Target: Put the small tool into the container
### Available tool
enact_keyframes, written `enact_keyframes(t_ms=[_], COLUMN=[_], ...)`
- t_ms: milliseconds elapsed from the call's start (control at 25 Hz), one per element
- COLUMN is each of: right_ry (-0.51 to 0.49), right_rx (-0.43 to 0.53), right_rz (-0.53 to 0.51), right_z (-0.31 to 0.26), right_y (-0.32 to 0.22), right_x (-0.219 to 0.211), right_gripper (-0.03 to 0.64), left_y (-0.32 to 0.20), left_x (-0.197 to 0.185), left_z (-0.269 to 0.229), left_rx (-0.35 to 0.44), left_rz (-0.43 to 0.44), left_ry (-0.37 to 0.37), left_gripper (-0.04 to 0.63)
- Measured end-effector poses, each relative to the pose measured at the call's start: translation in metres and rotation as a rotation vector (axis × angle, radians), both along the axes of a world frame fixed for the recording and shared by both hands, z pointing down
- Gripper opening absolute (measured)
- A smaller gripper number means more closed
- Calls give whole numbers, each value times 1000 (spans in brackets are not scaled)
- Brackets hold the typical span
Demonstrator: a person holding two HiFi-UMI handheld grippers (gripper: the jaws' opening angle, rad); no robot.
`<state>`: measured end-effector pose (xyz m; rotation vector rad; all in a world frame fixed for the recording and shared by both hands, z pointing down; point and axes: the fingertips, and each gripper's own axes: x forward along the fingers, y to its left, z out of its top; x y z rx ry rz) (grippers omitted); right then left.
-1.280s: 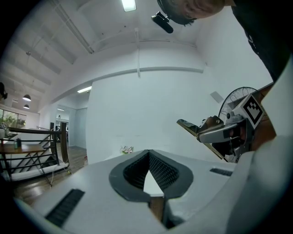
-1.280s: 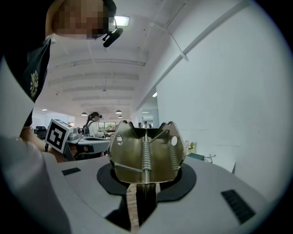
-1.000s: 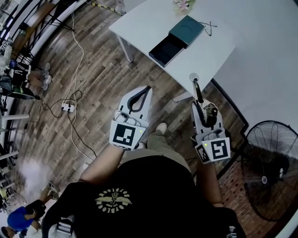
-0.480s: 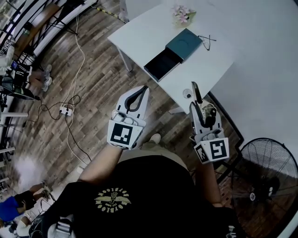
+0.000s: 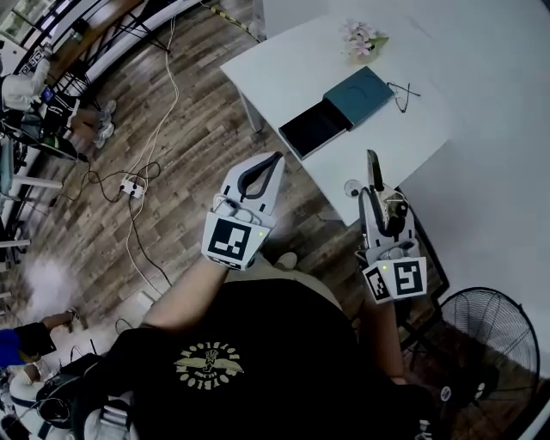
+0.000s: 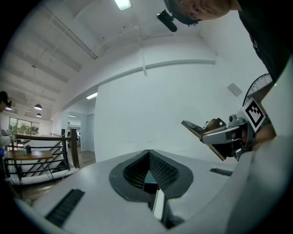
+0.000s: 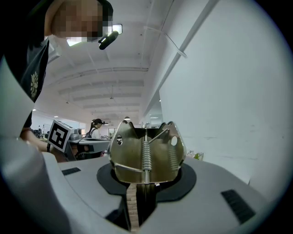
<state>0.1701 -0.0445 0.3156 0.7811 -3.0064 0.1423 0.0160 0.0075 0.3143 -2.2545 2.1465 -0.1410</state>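
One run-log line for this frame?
left tool: shut, empty | right tool: gripping metal clip | container: open on table, untouched

- Probably an open-plan office or lab, not a home: wood-plank floor (image 5: 189,146), plain white work table (image 5: 292,77).
- Loose cables and a power strip (image 5: 131,185) on the floor; a standing fan (image 5: 485,331).
- High white ceiling with strip lights (image 6: 122,4); distant, blurry desks with a person (image 7: 97,125) at them.

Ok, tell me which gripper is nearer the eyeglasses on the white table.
Right. The right gripper, jaws shut on the metal tool, is at the table corner below the eyeglasses; the left gripper is farther left, over the wooden floor.
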Motion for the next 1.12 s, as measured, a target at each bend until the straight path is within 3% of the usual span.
enact_keyframes(t_ms=[480, 1120], right_ry=[-4, 4], right_rx=[19, 0], right_rz=[-1, 68], right_z=[2, -5], right_y=[-12, -59], right_x=[-18, -63], right_gripper=[114, 114], left_y=[-15, -77], left_x=[-15, -58], left_z=[1, 3], left_rx=[28, -12], left_rz=[11, 91], left_ry=[1, 24], left_gripper=[6, 6])
